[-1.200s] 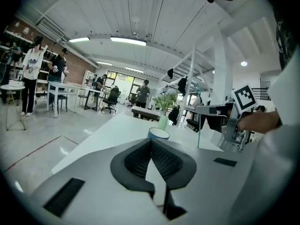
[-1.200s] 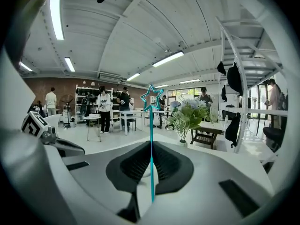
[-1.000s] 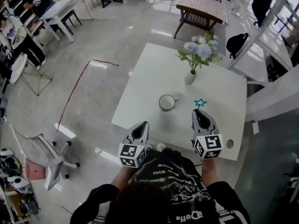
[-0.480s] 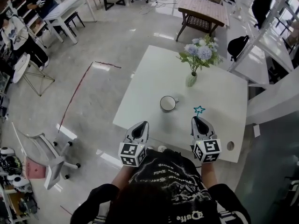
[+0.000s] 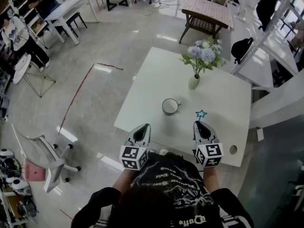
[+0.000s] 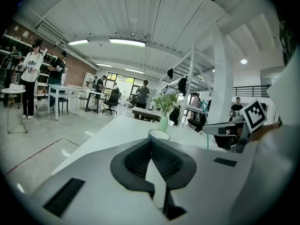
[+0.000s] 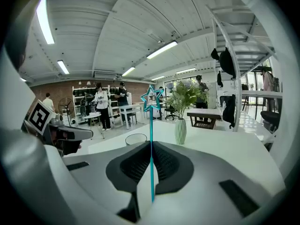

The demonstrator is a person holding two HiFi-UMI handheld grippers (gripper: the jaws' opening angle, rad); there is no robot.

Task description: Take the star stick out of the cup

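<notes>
The right gripper [image 7: 151, 143] was seen with its jaws pinched on the thin teal stem of the star stick [image 7: 151, 125]. The stick was held upright between the dark ribbed pads, and its outlined star head stood above the jaw tips. In the head view the star was seen just beyond the right gripper's tips, over the near right part of the white table [image 5: 152, 84] and clear of the cup. The left gripper [image 6: 151, 143] was held with its jaws pressed together and nothing between them, at the near edge of the table, well apart from the right gripper.

The white cup [image 5: 169, 105] was stood on the table to the left of the star and farther out than both grippers; its handle was turned to the right. Beyond the cup, toward the far right of the table, a pale green vase [image 5: 193, 81] with blue and white flowers [image 5: 203, 53] was set. On the floor far beyond the table a wooden coffee table [image 5: 205, 7] was seen, and a white chair [image 5: 47, 160] was seen at the near left.
</notes>
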